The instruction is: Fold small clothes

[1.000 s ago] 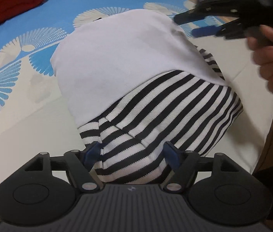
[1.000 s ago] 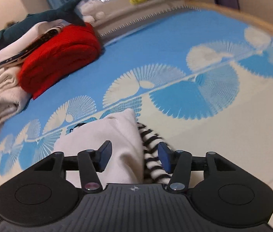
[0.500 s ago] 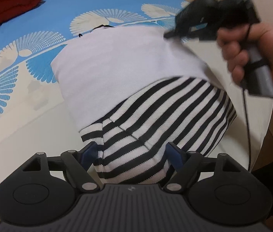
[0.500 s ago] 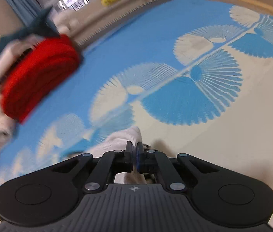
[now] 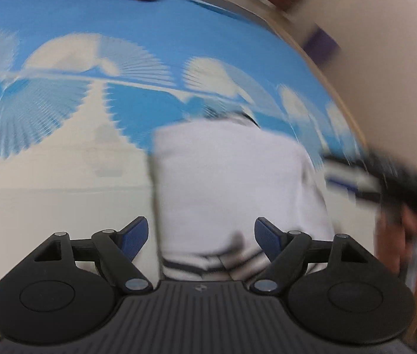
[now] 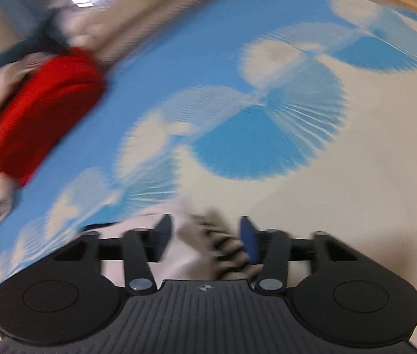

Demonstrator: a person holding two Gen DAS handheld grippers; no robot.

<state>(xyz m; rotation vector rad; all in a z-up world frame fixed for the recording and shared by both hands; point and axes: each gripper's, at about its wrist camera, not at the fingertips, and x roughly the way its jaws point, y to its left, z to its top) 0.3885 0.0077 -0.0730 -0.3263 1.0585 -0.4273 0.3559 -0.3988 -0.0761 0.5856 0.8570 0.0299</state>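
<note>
The main risk is the fold springing loose: the folded garment [image 5: 232, 183] — white layer over black-and-white stripes — lies on the blue patterned bed cover [image 5: 137, 26], and the right gripper [image 6: 205, 237], whose jaws have just been opening, straddles its striped corner without pinching it, so a drag from either finger could pull that edge out. The left gripper [image 5: 201, 236] is spread wide above the near hem, released, tilted steeply down at the cloth. The right gripper also slants downward; both views are smeared, so contact with the fabric is probably absent, not certain.
</note>
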